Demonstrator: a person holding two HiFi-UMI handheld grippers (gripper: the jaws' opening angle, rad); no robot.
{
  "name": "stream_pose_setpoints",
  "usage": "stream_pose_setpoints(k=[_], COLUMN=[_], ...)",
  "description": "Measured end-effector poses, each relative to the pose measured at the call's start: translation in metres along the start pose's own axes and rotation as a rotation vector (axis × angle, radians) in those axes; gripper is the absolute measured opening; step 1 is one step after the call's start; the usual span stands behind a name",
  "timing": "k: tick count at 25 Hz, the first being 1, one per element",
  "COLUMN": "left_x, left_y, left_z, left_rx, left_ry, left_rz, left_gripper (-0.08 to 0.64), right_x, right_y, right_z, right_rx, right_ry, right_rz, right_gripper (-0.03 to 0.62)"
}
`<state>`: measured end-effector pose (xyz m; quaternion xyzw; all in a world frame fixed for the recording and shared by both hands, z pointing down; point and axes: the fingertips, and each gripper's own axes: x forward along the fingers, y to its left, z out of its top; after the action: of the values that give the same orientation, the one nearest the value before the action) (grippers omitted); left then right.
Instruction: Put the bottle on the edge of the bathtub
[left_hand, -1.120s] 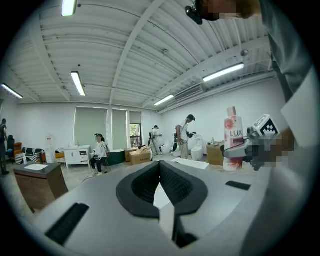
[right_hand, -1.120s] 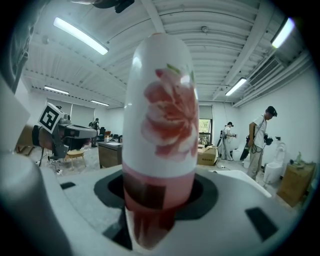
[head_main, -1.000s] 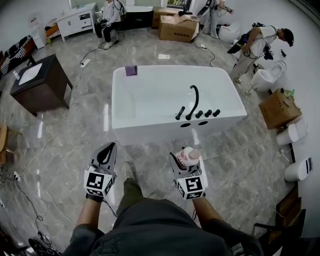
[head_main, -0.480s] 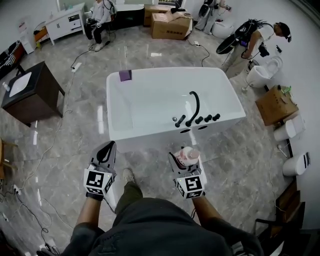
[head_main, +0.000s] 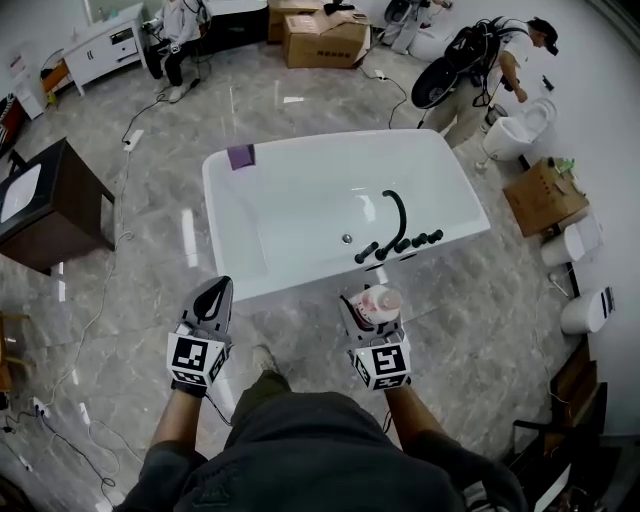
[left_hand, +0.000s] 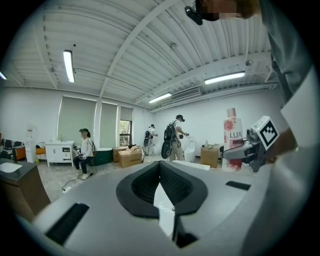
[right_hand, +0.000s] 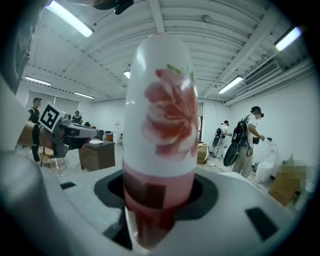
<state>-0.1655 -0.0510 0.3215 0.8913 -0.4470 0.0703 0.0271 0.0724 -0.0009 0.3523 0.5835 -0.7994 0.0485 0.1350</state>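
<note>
The job is only partly done. The right tongs (head_main: 372, 303) are squeezing the bottle (head_main: 381, 302) around its lower part. The bottle is standing straight up in them, white with a pink flower on it and pink near the bottom. So the picking up looks finished. The bottle is not sitting on the bathtub (head_main: 300, 268) yet. It is hanging in the air over the grey floor (head_main: 470, 320), just in front of the tub's near long edge. It is close to the end where the black tap (head_main: 398, 215) is curving up. Nothing is touching the tub. The left tongs (head_main: 213, 293) are keeping their tips together with nothing in them. They are pointing at the same near edge, closer to its left corner, and I think they are not needed for this job. A small purple thing (head_main: 240, 156) is lying on the far left corner of the tub's edge, well away from the bottle. The near edge is looking bare apart from the tap and its knobs. What is left, I think, is bringing the bottle over that near edge and setting it down flat so it is standing by itself. Then the right tongs are opening and pulling back without knocking it into the tub
</note>
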Motion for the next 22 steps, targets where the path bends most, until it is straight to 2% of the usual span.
stream_pose_setpoints(k=[6, 11, 22], left_x=[0.025, 0.046, 0.068], left_y=[0.034, 0.037, 0.031], left_z=[-0.011, -0.011, -0.01], left_rx=[0.0, -0.015, -0.019], left_ry=[0.022, 0.037, 0.05], left_rz=[-0.038, -0.03, 0.106], left_gripper=[0.002, 0.002, 0.002], right_x=[0.046, 0.066, 0.117], right_y=[0.005, -0.01, -0.034], right_z=[0.012, 0.017, 0.022], right_rx=[-0.006, -0.003, -0.039], right_ry=[-0.006, -0.007, -0.05], right_rz=[-0.023, -0.009, 0.137], right_gripper=[0.219, 0.219, 0.219])
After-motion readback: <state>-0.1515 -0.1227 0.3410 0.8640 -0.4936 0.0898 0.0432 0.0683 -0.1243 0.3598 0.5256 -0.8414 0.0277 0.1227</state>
